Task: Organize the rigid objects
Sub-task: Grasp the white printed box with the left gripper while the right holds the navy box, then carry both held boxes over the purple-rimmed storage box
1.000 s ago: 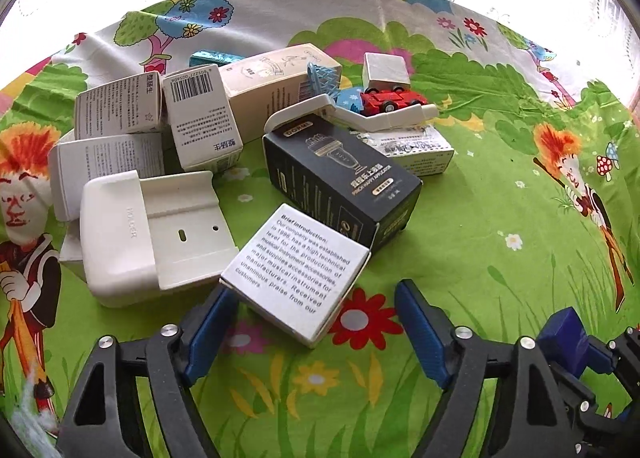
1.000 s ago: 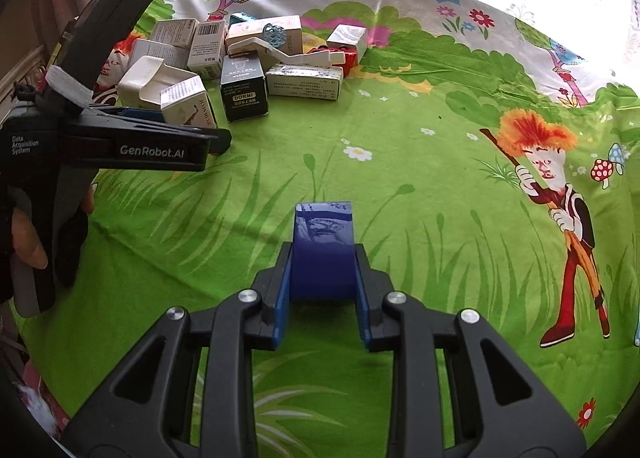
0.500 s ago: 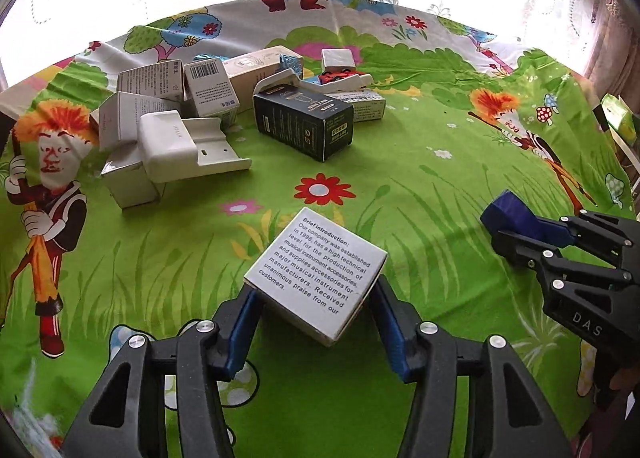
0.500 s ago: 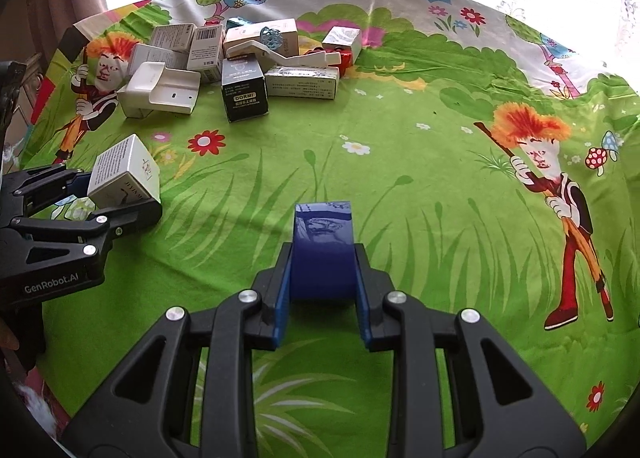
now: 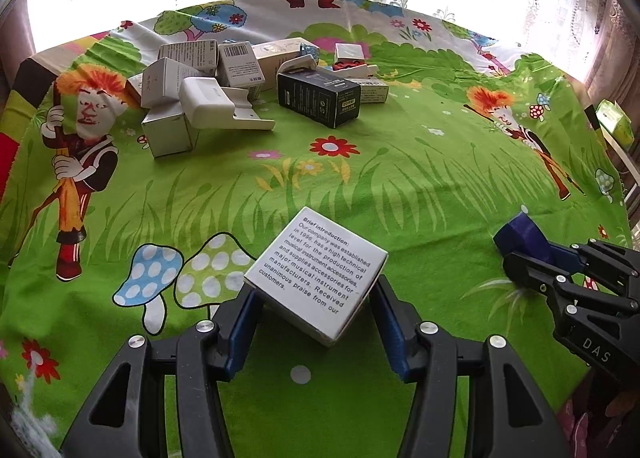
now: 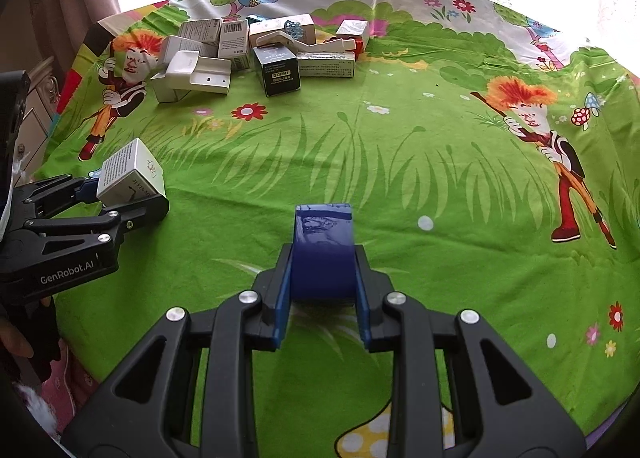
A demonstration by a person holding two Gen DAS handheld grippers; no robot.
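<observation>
We hold the white printed box [image 5: 316, 282] clamped cornerwise in our left tool [image 5: 316, 318], lifted over the worktop [image 5: 400, 178], away from the box pile [image 5: 240, 74]; our right tool [image 6: 322, 298] grips a blue block [image 6: 323, 246], both ready for sorting.
</observation>
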